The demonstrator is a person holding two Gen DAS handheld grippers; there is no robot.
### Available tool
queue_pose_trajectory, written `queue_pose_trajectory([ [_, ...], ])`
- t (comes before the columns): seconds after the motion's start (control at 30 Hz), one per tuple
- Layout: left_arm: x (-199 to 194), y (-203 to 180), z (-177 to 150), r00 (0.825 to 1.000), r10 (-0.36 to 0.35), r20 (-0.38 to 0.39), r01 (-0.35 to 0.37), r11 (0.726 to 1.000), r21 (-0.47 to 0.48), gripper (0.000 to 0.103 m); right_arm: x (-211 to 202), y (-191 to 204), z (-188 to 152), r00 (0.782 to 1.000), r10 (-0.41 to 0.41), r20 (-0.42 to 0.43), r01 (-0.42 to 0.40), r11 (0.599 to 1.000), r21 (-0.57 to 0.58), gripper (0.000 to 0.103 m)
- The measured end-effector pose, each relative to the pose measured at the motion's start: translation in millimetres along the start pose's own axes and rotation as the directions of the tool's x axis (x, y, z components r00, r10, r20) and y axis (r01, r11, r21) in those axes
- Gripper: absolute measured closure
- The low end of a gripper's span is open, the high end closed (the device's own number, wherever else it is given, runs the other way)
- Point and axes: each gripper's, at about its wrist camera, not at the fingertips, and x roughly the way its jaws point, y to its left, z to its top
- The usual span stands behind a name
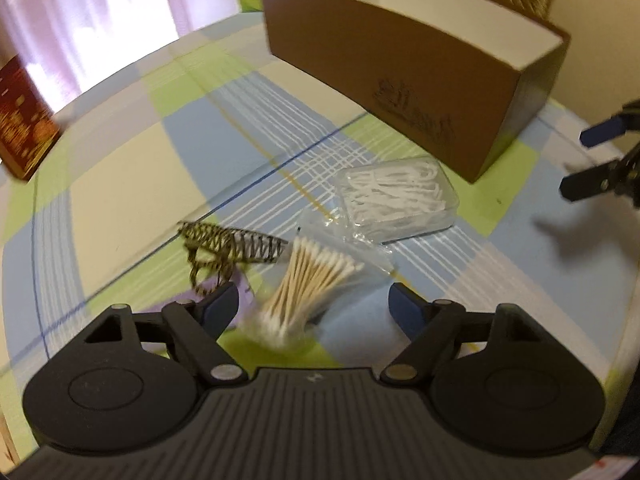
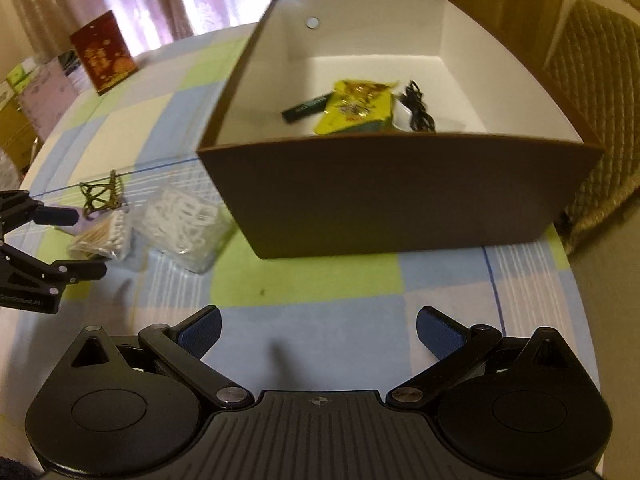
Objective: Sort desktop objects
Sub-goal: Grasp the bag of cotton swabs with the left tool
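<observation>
Left gripper (image 1: 312, 306): jaws apart, either side of the swabs (image 1: 310, 280).
Right gripper (image 2: 318, 330): jaws apart, above bare bench (image 2: 320, 320), facing the box (image 2: 400, 196).
Floss case (image 1: 396, 200): beside the swabs.
Clip (image 1: 228, 244): left of swabs.

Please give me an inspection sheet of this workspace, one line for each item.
Surface: checked tablecloth.
Job's things: brown box holds a yellow packet, dark tube and black cord; cotton swabs bag, floss picks case and hair clip lie outside.
Clutter: red box.
Grippers: left gripper open around the swabs; right gripper open, empty.
Cables: only the cord.
Surroundings: curtain, wicker chair.
</observation>
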Motion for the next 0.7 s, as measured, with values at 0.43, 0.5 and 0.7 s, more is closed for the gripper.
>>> queue_pose_trajectory([
  [0.43,14.6,11.8,-6.6,0.997,-0.068,-0.049,0.064,0.995,-0.083,0.079,8.0,29.4,-1.6,0.996,0.091,-0.007,-0.091,0.991,-0.099,0.002],
  [0.5,6.3,12.5,-15.0,0.998,-0.051,-0.048,0.044,0.991,-0.123,0.079,8.8,41.8,-0.6,0.992,0.125,0.002,-0.123,0.979,-0.16,0.002],
  [0.7,-24.0,22.1,-47.1,0.999,-0.014,-0.052,-0.001,0.961,-0.276,0.079,15.1,93.3,-0.7,0.974,0.225,0.031,-0.195,0.895,-0.4,0.003],
])
